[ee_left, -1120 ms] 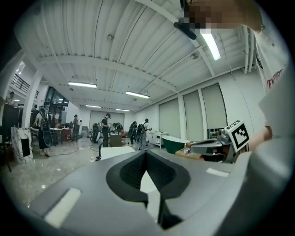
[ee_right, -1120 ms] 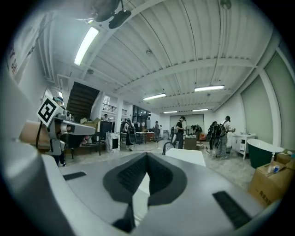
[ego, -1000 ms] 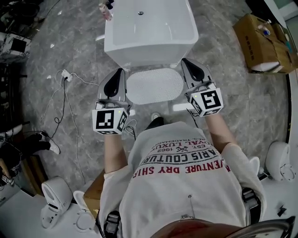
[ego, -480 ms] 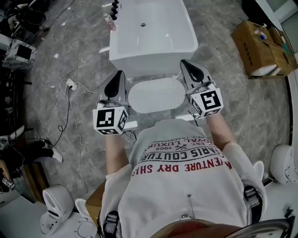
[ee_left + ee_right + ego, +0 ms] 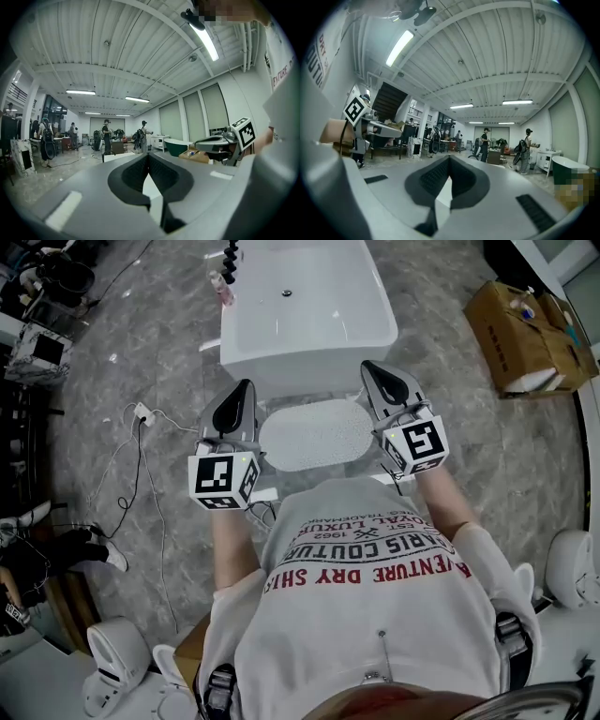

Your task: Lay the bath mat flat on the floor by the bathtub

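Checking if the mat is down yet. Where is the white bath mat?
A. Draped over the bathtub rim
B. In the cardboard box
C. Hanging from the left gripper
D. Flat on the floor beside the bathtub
D: the head view shows the bath mat spread flat on the floor right by the bathtub.

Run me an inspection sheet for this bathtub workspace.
Surface: grey stone-pattern floor.
Job's things: white bath mat lying flat on it at the bathtub end.
Clutter: cardboard box at right; bottles by the tub's corner.
Grippers: left claw and right claw both shut, empty, one either side of the mat.
Cables: white cable and power strip loose on the floor, left.
Surroundings: people at work in an open hall.
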Available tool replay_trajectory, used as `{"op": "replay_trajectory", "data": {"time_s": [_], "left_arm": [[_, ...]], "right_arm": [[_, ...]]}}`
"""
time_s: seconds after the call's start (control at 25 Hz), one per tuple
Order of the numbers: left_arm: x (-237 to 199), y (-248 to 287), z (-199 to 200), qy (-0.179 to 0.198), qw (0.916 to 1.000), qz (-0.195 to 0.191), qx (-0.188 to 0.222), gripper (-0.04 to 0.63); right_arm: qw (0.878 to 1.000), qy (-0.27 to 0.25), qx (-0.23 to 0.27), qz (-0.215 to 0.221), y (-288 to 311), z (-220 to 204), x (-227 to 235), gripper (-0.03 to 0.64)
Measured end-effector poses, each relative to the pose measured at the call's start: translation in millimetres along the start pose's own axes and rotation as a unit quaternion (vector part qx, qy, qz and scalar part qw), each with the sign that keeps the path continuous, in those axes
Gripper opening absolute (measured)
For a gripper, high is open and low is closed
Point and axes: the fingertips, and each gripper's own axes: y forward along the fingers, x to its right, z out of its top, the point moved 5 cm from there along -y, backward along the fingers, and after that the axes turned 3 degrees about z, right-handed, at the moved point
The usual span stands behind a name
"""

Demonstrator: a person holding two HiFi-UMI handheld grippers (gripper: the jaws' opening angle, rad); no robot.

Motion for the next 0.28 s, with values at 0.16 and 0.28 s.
{"op": "replay_trajectory", "data": {"time_s": [0.16,0.28], "left_arm": [[-2.7,0.1,-3.6,0.001,1.0,0.003,-0.003,0.011],[-3.8,0.0,-7.5,0.003,1.0,0.004,-0.007,0.011]], "right_arm": [[1.0,0.005,-0.003,-0.005,1.1,-3.2,0.8,0.006],[1.0,0.005,-0.004,-0.006,2.2,-6.3,1.4,0.006]]}}
